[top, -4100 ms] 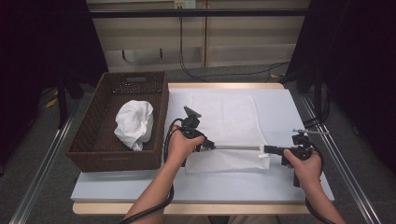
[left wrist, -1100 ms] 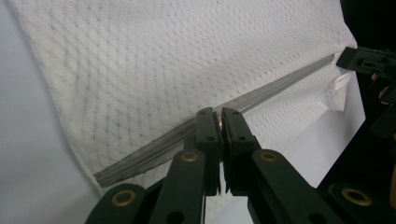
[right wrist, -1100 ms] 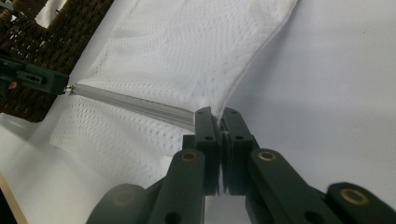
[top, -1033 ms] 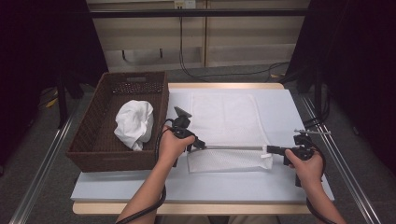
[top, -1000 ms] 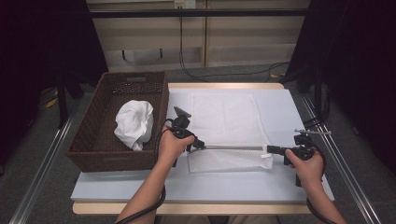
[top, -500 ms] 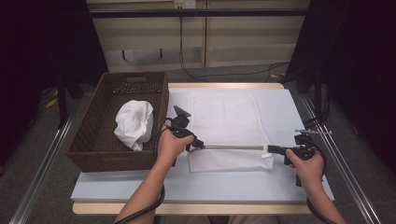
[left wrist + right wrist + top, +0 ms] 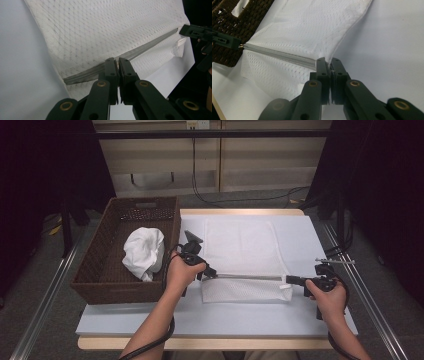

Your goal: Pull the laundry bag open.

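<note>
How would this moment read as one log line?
left gripper: shut on zipper | right gripper: shut on mesh bag | basket: holds cloth

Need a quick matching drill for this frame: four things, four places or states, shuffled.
Things:
1. left claw
2. right claw
3. white cloth
4. basket

Places or states:
A. brown, at the table's left side
B. shut on the zipper at the mesh bag's end nearest the basket
C. bunched up inside the basket
D. shut on the mesh bag's end farthest from the basket

Pairs: 1-B, 2-D, 3-C, 4-A
</note>
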Motion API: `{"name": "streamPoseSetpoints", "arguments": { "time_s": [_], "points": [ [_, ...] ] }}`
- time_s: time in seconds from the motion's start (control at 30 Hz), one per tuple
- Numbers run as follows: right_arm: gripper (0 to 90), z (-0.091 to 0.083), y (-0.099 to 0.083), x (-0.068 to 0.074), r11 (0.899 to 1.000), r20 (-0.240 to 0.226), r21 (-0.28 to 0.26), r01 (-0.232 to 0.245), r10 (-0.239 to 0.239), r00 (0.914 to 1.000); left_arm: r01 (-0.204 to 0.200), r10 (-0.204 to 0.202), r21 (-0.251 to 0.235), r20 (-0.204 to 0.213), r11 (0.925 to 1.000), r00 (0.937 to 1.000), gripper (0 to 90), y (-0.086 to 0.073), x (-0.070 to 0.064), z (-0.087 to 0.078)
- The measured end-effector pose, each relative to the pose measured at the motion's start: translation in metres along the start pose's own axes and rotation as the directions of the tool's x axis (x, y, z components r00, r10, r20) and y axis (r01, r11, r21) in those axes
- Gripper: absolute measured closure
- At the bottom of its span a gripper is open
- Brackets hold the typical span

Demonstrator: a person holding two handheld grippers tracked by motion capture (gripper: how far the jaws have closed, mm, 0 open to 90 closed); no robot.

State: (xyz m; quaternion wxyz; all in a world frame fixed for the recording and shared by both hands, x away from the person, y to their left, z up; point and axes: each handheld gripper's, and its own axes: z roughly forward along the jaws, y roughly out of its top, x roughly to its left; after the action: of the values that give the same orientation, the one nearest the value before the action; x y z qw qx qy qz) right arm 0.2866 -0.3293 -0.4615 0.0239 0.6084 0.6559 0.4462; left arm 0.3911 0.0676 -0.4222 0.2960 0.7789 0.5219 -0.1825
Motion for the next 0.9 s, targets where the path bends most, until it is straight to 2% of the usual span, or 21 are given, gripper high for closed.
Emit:
{"name": "streamPoseSetpoints", "arguments": {
  "time_s": [0.03, 0.07, 0.1, 0.13, 0.2, 0.27, 0.3, 0.33, 0.47, 0.5, 0.57, 0.63, 0.77, 0.83, 0.9],
  "points": [
    [86.7, 0.000, 0.000, 0.000, 1.000, -0.003, -0.001, -0.002, 0.002, 1.0000, 0.001, -0.001, 0.015, 0.008, 0.9999, 1.0000, 86.9, 0.000, 0.000, -0.002],
    [86.6, 0.000, 0.000, 0.000, 1.000, 0.004, -0.002, -0.001, 0.001, 1.0000, -0.002, 0.002, -0.001, -0.018, 1.0000, 0.9998, 86.9, 0.000, 0.000, -0.002],
    [86.6, -0.001, 0.000, 0.000, 1.000, 0.009, 0.001, -0.001, 0.001, 1.0000, 0.008, -0.008, 0.009, 0.004, 0.9999, 1.0000, 86.9, 0.001, 0.000, -0.004],
    [86.6, -0.001, 0.000, -0.001, 1.000, 0.006, 0.001, -0.004, 0.004, 1.0000, 0.005, -0.005, 0.005, -0.007, 1.0000, 1.0000, 86.9, 0.000, 0.001, -0.005],
    [86.6, -0.002, 0.000, -0.003, 1.000, 0.007, -0.004, -0.006, 0.006, 1.0000, 0.018, -0.018, 0.004, 0.022, 0.9998, 0.9996, 86.9, 0.000, 0.003, -0.007],
    [86.6, -0.002, 0.000, -0.003, 1.000, 0.001, -0.009, -0.007, 0.007, 1.0000, 0.012, -0.012, 0.005, 0.014, 0.9999, 0.9998, 86.9, -0.001, 0.003, -0.008],
    [86.6, -0.002, 0.000, -0.002, 1.000, 0.002, -0.007, -0.009, 0.009, 1.0000, 0.009, -0.009, -0.008, -0.006, 0.9999, 0.9999, 86.8, -0.001, 0.003, -0.007],
    [86.6, -0.002, 0.000, -0.001, 1.000, 0.004, -0.004, -0.006, 0.006, 1.0000, 0.007, -0.007, 0.005, 0.000, 1.0000, 1.0000, 86.8, -0.001, 0.003, -0.007],
    [86.7, -0.001, 0.000, -0.001, 1.000, 0.006, -0.001, -0.004, 0.004, 1.0000, 0.007, -0.007, -0.007, -0.011, 0.9999, 0.9999, 86.9, -0.001, 0.002, -0.007],
    [86.6, -0.001, 0.000, -0.001, 1.000, 0.006, 0.000, -0.008, 0.008, 0.9999, -0.005, 0.005, 0.000, -0.008, 1.0000, 1.0000, 86.9, 0.000, 0.003, -0.009],
    [86.6, -0.002, 0.000, -0.003, 1.000, -0.001, -0.008, -0.008, 0.008, 1.0000, 0.009, -0.009, -0.004, 0.021, 1.0000, 0.9997, 86.8, 0.000, 0.002, -0.011],
    [86.6, -0.001, 0.000, -0.003, 1.000, 0.004, -0.006, -0.007, 0.007, 1.0000, 0.002, -0.002, -0.009, -0.001, 1.0000, 1.0000, 86.9, 0.000, 0.002, -0.012],
    [86.6, -0.002, 0.000, -0.002, 1.000, 0.002, -0.004, -0.008, 0.008, 1.0000, 0.004, -0.004, -0.011, -0.015, 0.9999, 0.9999, 86.8, 0.000, 0.001, -0.015],
    [86.6, -0.002, 0.001, -0.001, 1.000, 0.004, -0.008, -0.002, 0.002, 1.0000, 0.014, -0.014, -0.014, 0.004, 0.9998, 0.9999, 86.9, 0.000, 0.002, -0.015],
    [86.7, -0.002, 0.000, -0.002, 1.000, -0.002, -0.009, -0.006, 0.006, 1.0000, 0.001, -0.001, -0.008, -0.010, 1.0000, 1.0000, 86.8, 0.000, 0.004, -0.017]
  ]
}}
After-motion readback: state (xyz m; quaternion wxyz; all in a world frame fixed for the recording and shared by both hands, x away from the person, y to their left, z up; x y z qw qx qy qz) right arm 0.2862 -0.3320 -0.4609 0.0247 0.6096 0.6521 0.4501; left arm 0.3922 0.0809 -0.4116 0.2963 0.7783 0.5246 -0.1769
